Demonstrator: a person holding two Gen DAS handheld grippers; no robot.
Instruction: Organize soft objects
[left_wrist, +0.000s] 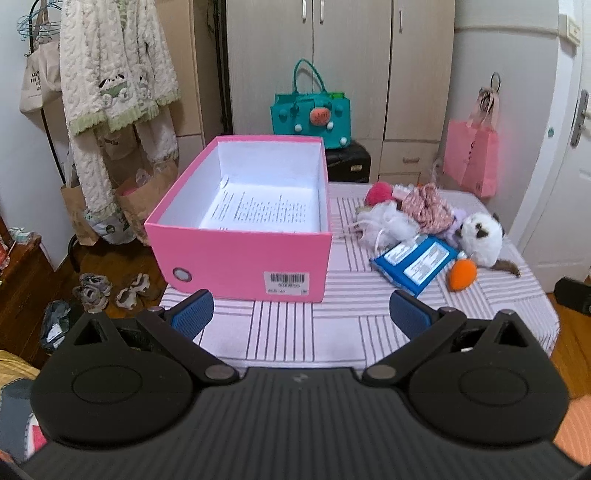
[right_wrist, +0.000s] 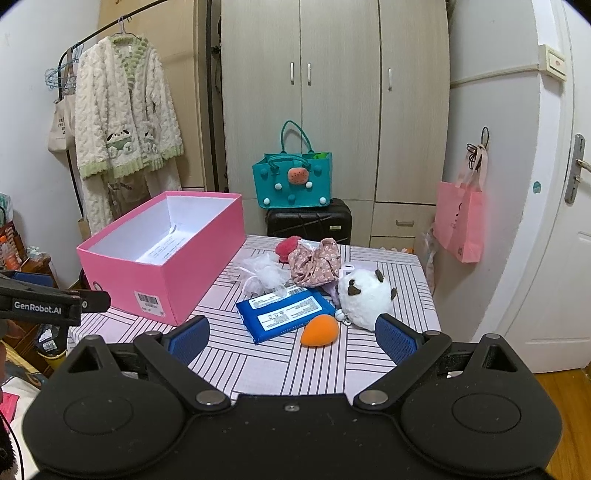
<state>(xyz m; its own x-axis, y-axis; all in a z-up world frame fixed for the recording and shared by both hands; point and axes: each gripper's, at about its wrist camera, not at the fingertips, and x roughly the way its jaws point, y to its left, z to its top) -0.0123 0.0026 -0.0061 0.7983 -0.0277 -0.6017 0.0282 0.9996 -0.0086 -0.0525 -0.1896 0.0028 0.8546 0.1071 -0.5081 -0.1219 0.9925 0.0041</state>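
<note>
1. Starting with the left wrist view: the left gripper (left_wrist: 301, 314) hung low in frame, jaws spread and empty; the pink box (left_wrist: 240, 254) at centre held only a printed sheet, so nothing was sorted.
2. Right wrist view: the right gripper (right_wrist: 291, 336), jaws spread, faced the plush toy (right_wrist: 365, 299), orange sponge (right_wrist: 318, 329) and blue pack (right_wrist: 284, 314) lying right of centre on the desk (right_wrist: 295, 369).

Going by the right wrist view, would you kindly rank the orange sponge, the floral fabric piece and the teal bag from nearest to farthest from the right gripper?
1. Orange sponge: nearest, on the striped cloth just ahead of the open right gripper.
2. Floral fabric piece: mid-table, behind the blue packet.
3. Teal bag: farthest, on the black suitcase beyond the table.
</note>
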